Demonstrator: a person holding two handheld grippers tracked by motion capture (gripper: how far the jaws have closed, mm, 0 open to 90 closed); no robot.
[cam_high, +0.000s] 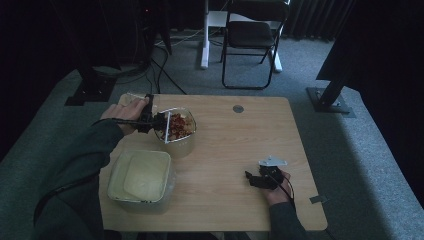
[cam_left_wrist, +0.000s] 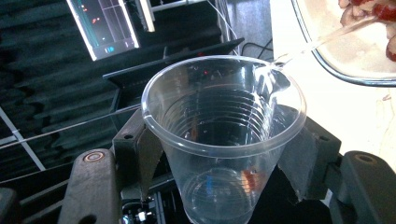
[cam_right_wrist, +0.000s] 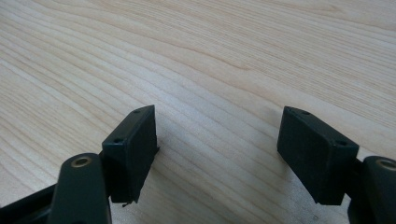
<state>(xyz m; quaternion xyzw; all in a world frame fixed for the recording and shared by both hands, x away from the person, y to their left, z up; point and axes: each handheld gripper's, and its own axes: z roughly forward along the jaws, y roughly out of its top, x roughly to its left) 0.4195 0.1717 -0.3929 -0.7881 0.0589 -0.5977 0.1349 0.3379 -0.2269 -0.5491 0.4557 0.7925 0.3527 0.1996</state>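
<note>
Pale wooden desk (cam_high: 235, 150) on grey carpet (cam_high: 350, 145), dark curtains behind.
Left gripper (cam_left_wrist: 219, 154) clamps a clear plastic cup (cam_left_wrist: 224, 135) at frame left, tipped toward a glass bowl (cam_high: 186, 131); right gripper (cam_right_wrist: 217, 154), lower right, gapes empty.

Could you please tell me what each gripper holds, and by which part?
Left gripper clamps a clear plastic cup by its side walls; right gripper holds nothing.

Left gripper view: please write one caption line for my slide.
Left tongs grip a tilted clear plastic cup, pouring a thin stream of water into a glass bowl of food.
</note>
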